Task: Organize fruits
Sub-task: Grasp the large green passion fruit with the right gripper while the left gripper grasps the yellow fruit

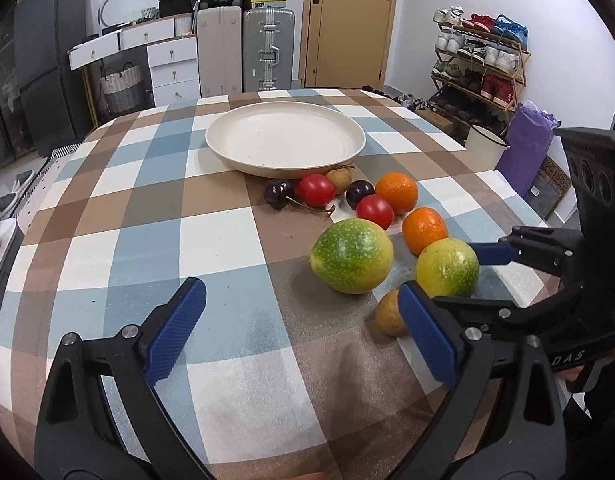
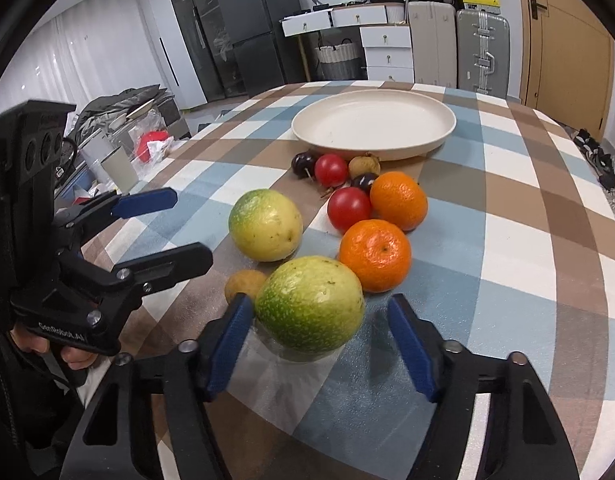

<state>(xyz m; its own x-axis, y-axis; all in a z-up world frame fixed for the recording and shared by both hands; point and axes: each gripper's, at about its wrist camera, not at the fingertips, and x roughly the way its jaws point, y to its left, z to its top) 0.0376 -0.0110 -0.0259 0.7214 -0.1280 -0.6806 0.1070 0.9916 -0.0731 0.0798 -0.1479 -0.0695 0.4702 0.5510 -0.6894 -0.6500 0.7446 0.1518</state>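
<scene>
On the checked tablecloth, a cream plate (image 1: pixel 283 136) stands empty behind a cluster of fruit. My left gripper (image 1: pixel 303 330) is open with nothing between its fingers; a large green-yellow fruit (image 1: pixel 351 256) lies just beyond its tips. My right gripper (image 2: pixel 319 340) is open around a second green-yellow fruit (image 2: pixel 309 304). Its left pad is at the fruit's skin and a gap shows at the right pad. A small brown fruit (image 2: pixel 243 284) lies beside that left finger. Two oranges (image 1: pixel 396 193), two red tomatoes (image 1: pixel 316 190) and two dark cherries (image 1: pixel 278 194) sit between the big fruits and the plate.
Another small brown fruit (image 1: pixel 339 179) rests against the plate's front rim. The table's right edge (image 1: pixel 507 184) drops off towards a shoe rack (image 1: pixel 479 64). Suitcases (image 1: pixel 267 48) and drawers (image 1: pixel 171 64) stand behind the table. A hand (image 2: pixel 73 356) holds the left gripper.
</scene>
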